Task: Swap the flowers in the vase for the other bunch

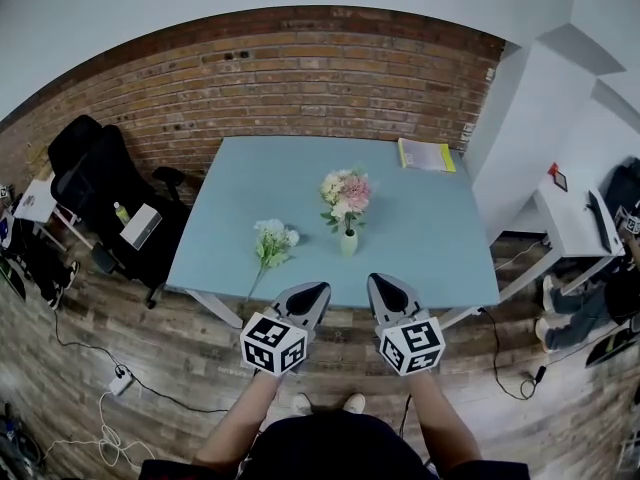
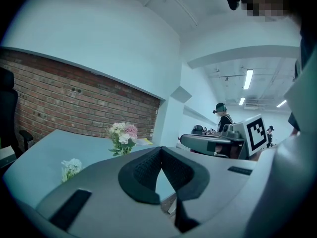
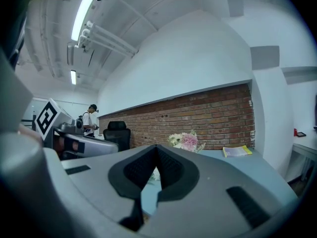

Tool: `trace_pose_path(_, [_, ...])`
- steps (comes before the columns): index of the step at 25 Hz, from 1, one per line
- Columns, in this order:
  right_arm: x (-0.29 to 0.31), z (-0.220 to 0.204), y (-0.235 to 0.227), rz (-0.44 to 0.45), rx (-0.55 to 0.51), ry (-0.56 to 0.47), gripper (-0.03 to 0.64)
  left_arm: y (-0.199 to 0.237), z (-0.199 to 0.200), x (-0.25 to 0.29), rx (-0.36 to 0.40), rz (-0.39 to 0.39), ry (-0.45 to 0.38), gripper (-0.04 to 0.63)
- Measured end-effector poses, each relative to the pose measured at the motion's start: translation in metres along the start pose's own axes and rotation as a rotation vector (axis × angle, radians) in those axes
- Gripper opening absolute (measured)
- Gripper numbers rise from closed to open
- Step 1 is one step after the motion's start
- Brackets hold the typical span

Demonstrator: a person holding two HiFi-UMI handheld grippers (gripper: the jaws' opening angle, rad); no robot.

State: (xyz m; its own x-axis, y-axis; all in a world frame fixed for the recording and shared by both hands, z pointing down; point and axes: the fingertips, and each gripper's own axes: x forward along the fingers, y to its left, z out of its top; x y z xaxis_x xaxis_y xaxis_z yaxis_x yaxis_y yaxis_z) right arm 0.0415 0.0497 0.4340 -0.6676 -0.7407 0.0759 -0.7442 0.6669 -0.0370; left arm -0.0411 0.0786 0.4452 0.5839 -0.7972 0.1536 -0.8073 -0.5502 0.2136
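Your left gripper [image 1: 312, 293] and right gripper [image 1: 383, 286] are both closed on nothing, short of the vase [image 1: 348, 241].

They hover side by side at the near edge of the blue table [image 1: 420, 238], jaws pressed together. Beyond them, roughly in line with the gap between the two, the vase stands upright holding the pink-and-white bunch [image 1: 346, 193]. The white bunch [image 1: 272, 241] lies flat to the vase's left, ahead of your left gripper and apart from it. A yellow booklet [image 1: 426, 155] lies at the far right corner.
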Motion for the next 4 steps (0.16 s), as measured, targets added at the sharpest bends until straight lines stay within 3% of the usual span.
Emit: trace_pose_path(4, [0.0035,0.0010,0.0047,0.003,-0.001,0.002,0.014,0.0056,0.0035,-0.0023,-0.017,0.000,-0.013,0.009])
